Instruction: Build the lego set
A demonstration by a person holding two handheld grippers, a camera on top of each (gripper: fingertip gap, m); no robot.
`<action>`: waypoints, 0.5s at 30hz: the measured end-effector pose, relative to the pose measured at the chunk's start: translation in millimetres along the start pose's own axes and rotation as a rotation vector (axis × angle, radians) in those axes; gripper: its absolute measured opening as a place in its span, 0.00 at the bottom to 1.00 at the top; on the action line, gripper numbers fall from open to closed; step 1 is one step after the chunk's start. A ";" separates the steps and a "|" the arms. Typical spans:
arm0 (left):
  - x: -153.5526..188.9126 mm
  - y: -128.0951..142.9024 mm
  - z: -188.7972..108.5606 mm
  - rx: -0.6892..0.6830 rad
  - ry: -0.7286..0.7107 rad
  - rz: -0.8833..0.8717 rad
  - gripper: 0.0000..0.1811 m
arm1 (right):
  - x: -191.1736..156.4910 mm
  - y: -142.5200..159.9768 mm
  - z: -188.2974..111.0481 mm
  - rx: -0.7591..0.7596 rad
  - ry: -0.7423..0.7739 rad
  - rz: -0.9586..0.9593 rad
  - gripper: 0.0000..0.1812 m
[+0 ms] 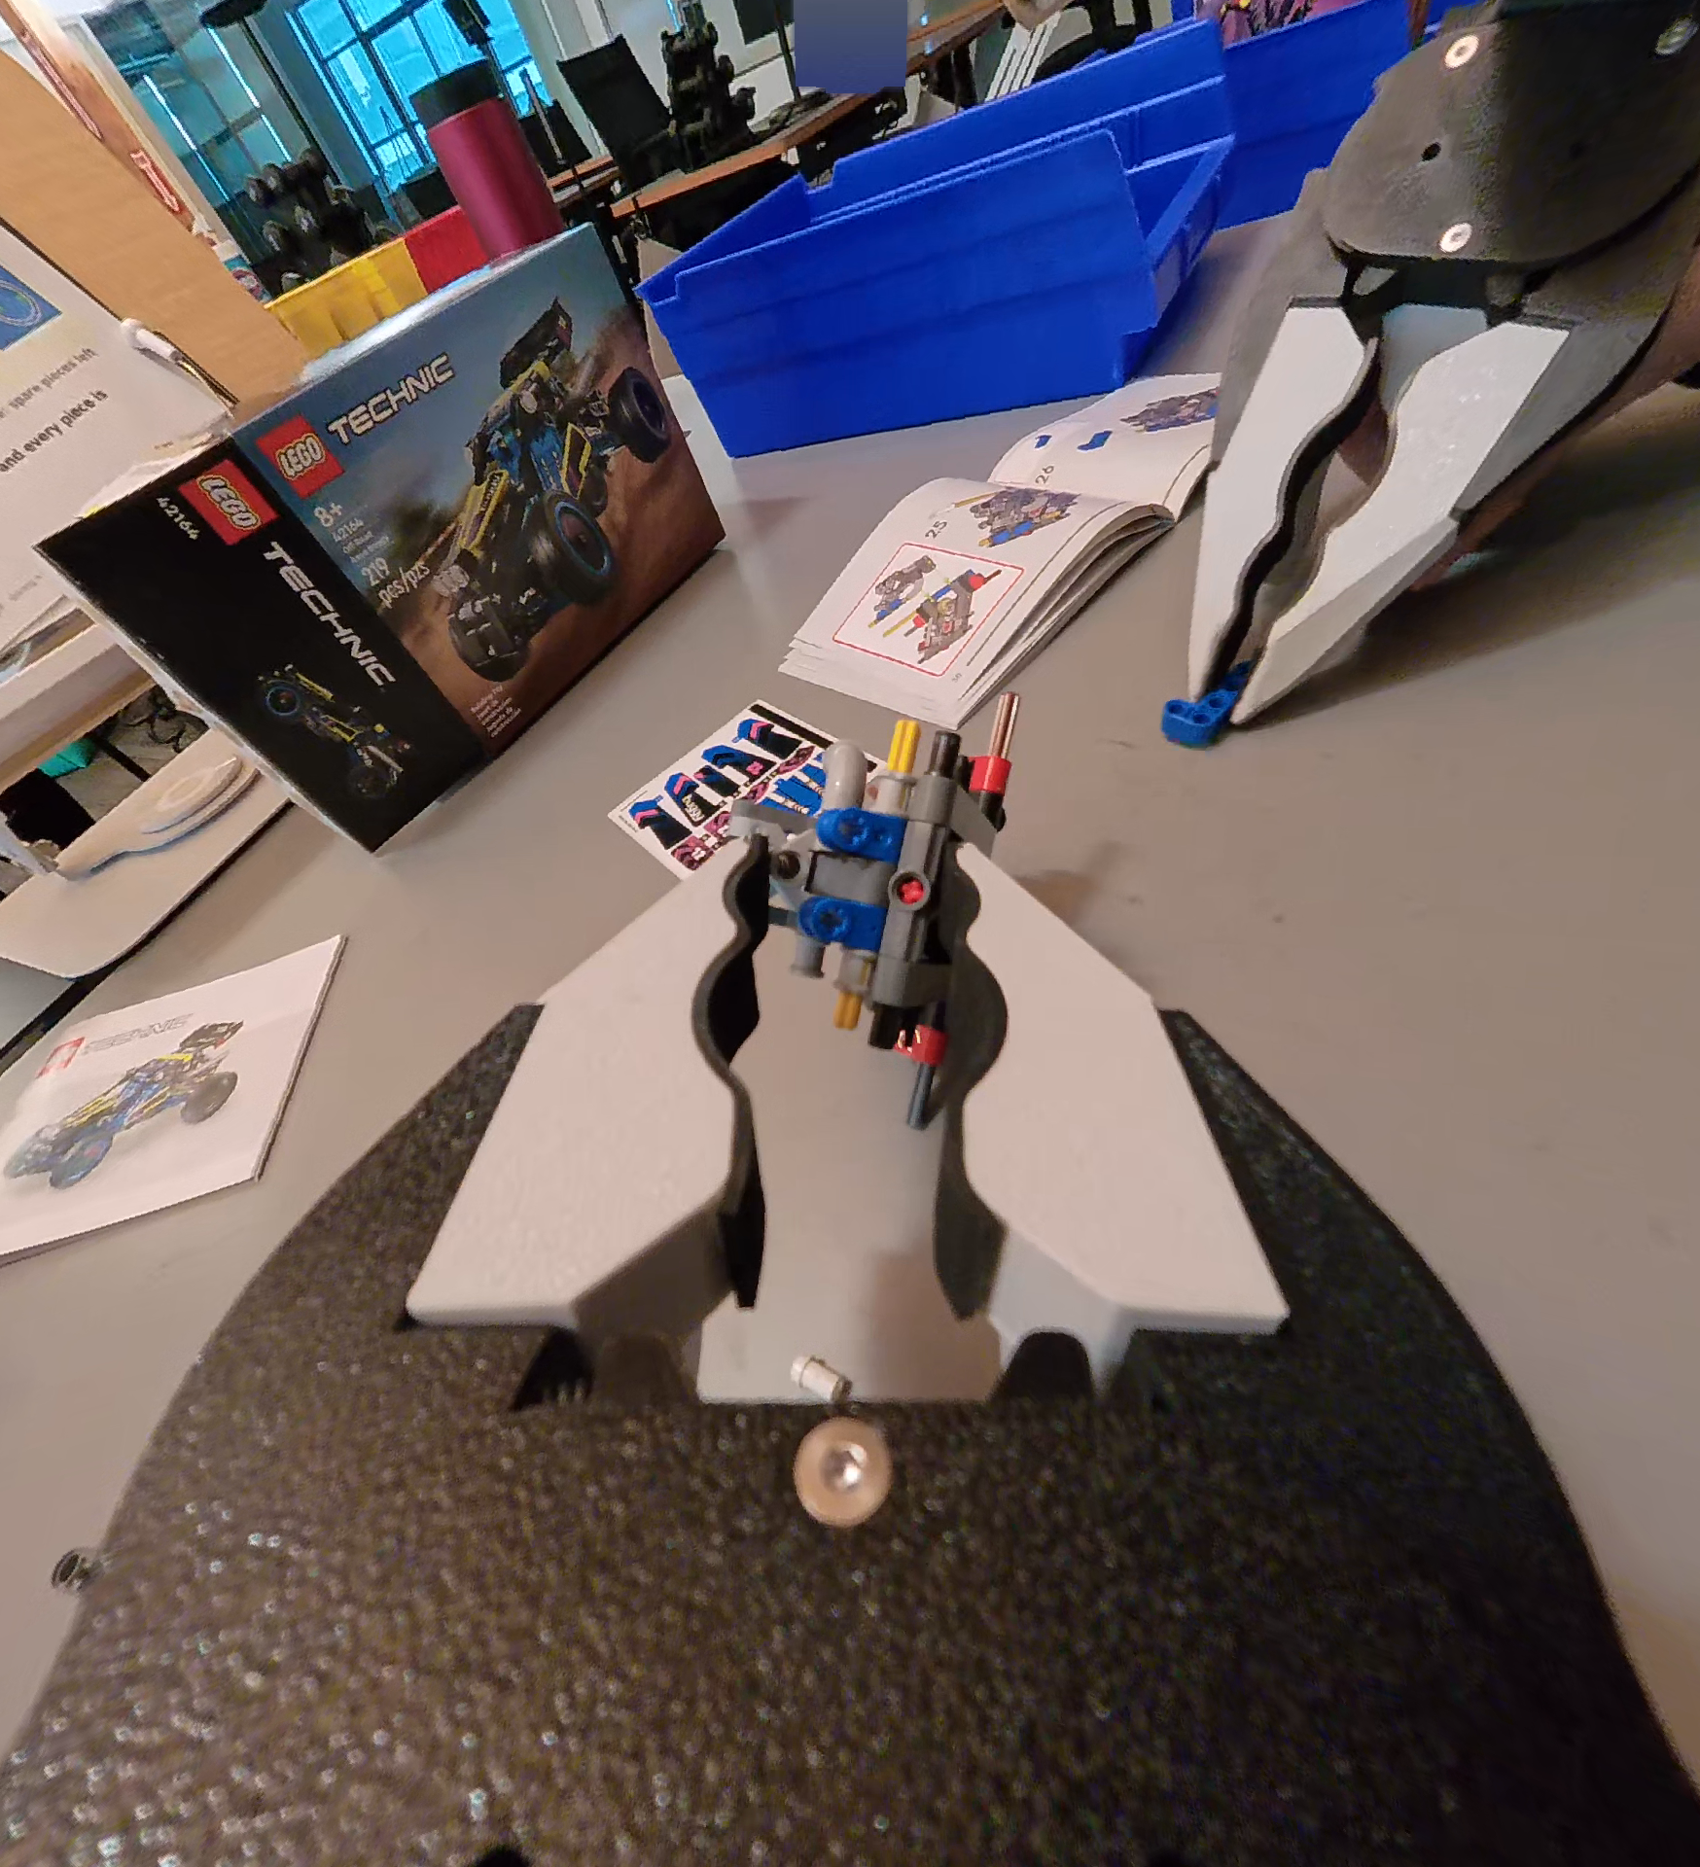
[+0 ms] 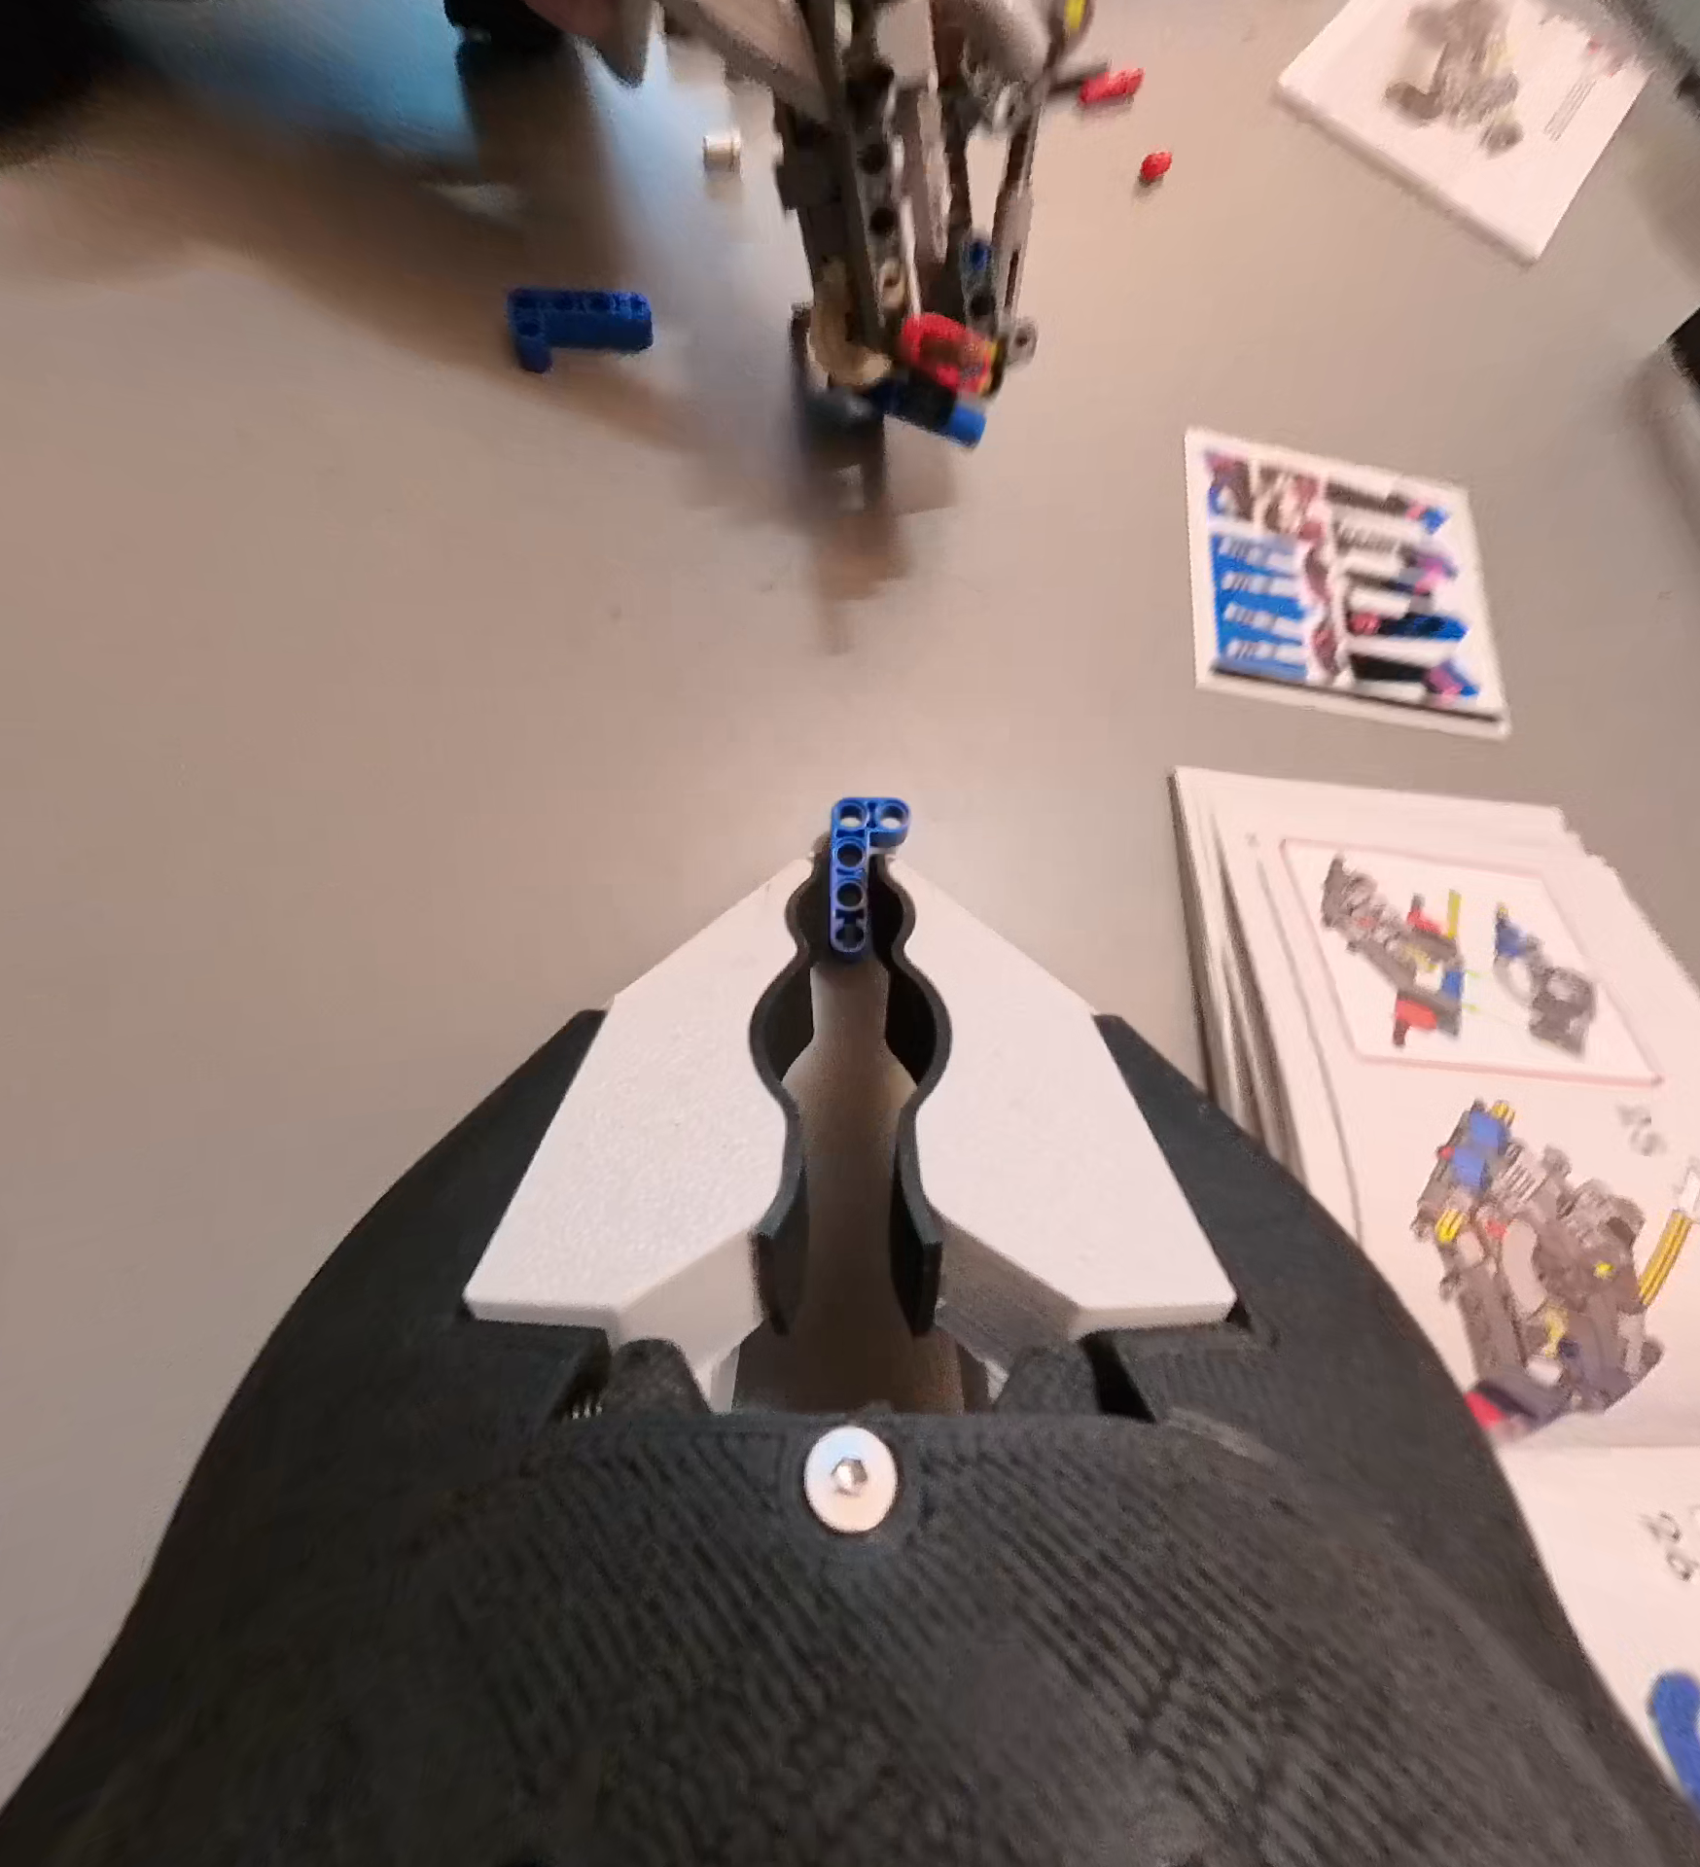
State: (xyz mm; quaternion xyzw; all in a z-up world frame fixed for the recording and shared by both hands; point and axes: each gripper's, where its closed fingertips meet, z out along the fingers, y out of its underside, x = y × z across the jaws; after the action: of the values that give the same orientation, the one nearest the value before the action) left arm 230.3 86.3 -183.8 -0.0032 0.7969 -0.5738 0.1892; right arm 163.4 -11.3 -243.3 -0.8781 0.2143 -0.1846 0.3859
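Observation:
My left gripper (image 1: 851, 889) is shut on a small grey, blue, red and yellow lego assembly (image 1: 871, 879) and holds it above the grey table. It shows blurred at the top of the right wrist view (image 2: 912, 303). My right gripper (image 2: 851, 884) is shut on a blue L-shaped beam (image 2: 856, 874). In the left wrist view this gripper (image 1: 1220, 697) stands tip-down at the right, with the blue beam (image 1: 1200, 712) touching the table. A second blue L-shaped beam (image 2: 578, 323) lies loose on the table.
An open instruction booklet (image 1: 967, 576) (image 2: 1493, 1132) and a sticker sheet (image 1: 715, 798) (image 2: 1341, 581) lie between the grippers. The lego box (image 1: 401, 566) and a second booklet (image 1: 139, 1101) are at the left. Blue bins (image 1: 927, 283) stand behind. Small red pieces (image 2: 1154, 167) lie far off. My hands' fingertips stand some 15 cm from each other.

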 end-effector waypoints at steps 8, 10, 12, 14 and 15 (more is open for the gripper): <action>1.5 -0.3 -1.2 0.004 0.004 0.007 0.17 | 7.7 -115.3 -9.5 0.444 0.001 -0.114 0.03; 1.4 -0.3 -1.5 0.005 0.006 0.007 0.17 | 7.1 -128.2 0.7 0.439 -0.028 -0.192 0.03; 1.1 -0.1 -2.1 0.005 0.008 0.005 0.17 | 8.4 -127.0 13.3 0.389 -0.046 -0.264 0.03; 1.3 0.0 -2.6 0.006 0.007 0.011 0.17 | 3.6 -125.6 16.5 0.403 -0.109 -0.264 0.03; 1.4 0.0 -2.7 0.007 0.008 0.012 0.17 | 3.2 -126.2 15.6 0.415 -0.122 -0.250 0.02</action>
State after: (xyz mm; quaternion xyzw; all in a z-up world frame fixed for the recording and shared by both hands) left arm 228.1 88.4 -183.5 0.0043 0.7957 -0.5752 0.1894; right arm 203.2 73.3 -157.1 -0.8092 0.0379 -0.2176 0.5444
